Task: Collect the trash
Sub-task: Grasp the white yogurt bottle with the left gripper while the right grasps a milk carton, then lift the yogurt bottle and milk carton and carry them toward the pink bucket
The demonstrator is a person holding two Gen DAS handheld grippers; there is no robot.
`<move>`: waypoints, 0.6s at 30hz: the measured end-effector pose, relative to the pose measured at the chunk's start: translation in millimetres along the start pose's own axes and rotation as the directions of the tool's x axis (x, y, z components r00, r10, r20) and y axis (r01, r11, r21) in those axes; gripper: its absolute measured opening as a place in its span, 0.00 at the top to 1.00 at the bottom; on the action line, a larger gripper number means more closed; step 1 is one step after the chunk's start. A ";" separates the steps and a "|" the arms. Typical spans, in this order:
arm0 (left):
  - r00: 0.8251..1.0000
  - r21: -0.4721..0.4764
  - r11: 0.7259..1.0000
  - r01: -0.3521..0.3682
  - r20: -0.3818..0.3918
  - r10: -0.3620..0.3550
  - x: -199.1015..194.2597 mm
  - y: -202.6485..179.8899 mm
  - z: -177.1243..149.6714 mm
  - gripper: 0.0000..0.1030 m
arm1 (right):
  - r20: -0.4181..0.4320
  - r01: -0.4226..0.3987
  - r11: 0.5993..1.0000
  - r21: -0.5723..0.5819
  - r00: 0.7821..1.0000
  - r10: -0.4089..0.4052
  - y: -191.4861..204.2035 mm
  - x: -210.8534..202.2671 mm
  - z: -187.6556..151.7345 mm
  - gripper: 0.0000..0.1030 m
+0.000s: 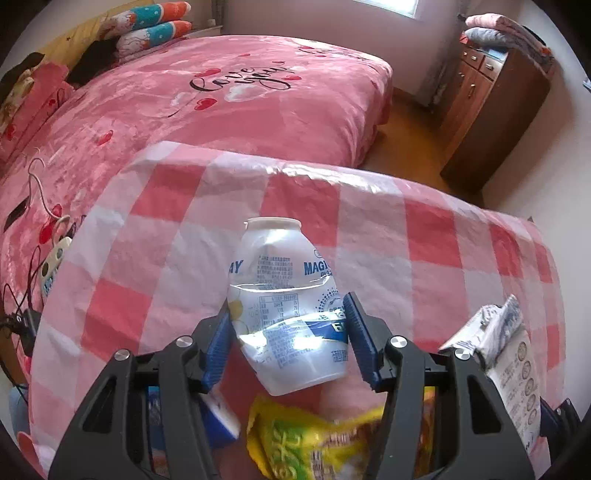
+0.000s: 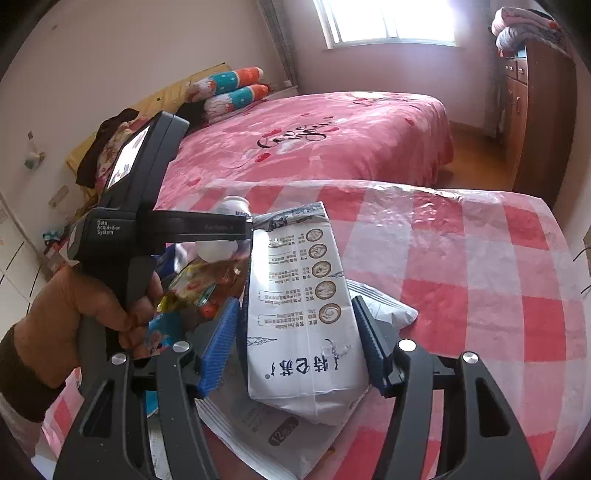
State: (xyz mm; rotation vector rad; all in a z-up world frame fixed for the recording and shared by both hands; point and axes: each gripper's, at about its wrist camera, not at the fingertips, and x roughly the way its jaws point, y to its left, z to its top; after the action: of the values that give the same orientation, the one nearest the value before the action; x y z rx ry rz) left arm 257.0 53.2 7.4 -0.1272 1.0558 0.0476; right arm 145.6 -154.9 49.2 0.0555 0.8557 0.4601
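My left gripper (image 1: 288, 325) is shut on a crushed white plastic bottle (image 1: 284, 288) with blue print, held above the pink-and-white checked tablecloth (image 1: 369, 221). Below it lie a yellow-green snack wrapper (image 1: 306, 443) and a blue-white packet (image 1: 221, 413). My right gripper (image 2: 295, 332) is shut on a white carton pack (image 2: 299, 306) with round brown icons and black characters; this pack also shows at the right of the left wrist view (image 1: 509, 354). Under it lie a grey-white bag (image 2: 258, 432) and a white wrapper (image 2: 384, 306). The left gripper's body (image 2: 147, 192) is at the left, over colourful wrappers (image 2: 199, 284).
A bed with a pink cover (image 1: 221, 103) stands behind the table, with pillows (image 1: 155, 26) at its head. A brown wooden cabinet (image 1: 491, 103) with folded blankets on top stands at the right. A power strip and cables (image 1: 55, 258) lie on the bed at left.
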 end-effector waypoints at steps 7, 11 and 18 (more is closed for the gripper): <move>0.998 0.041 0.998 0.055 -0.003 -0.055 -23.4 -2.4 -42.3 0.44 | -0.007 -0.021 1.000 -0.004 1.000 0.021 14.9 -20.5 -23.8 0.42; 0.995 0.061 0.993 0.098 -0.002 -0.098 -42.9 -5.4 -77.4 0.44 | -0.004 -0.011 1.000 -0.008 1.000 0.011 25.8 -37.4 -48.5 0.42; 0.987 0.064 0.985 0.160 -0.001 -0.160 -68.4 -6.0 -122.3 0.44 | 0.010 -0.007 1.000 0.002 1.000 0.007 41.1 -70.5 -83.7 0.42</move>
State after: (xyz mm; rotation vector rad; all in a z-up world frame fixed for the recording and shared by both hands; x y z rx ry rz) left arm 118.2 33.2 8.0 -0.1538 1.0391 -0.1306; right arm 28.8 -158.2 53.8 0.0627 0.8464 0.4657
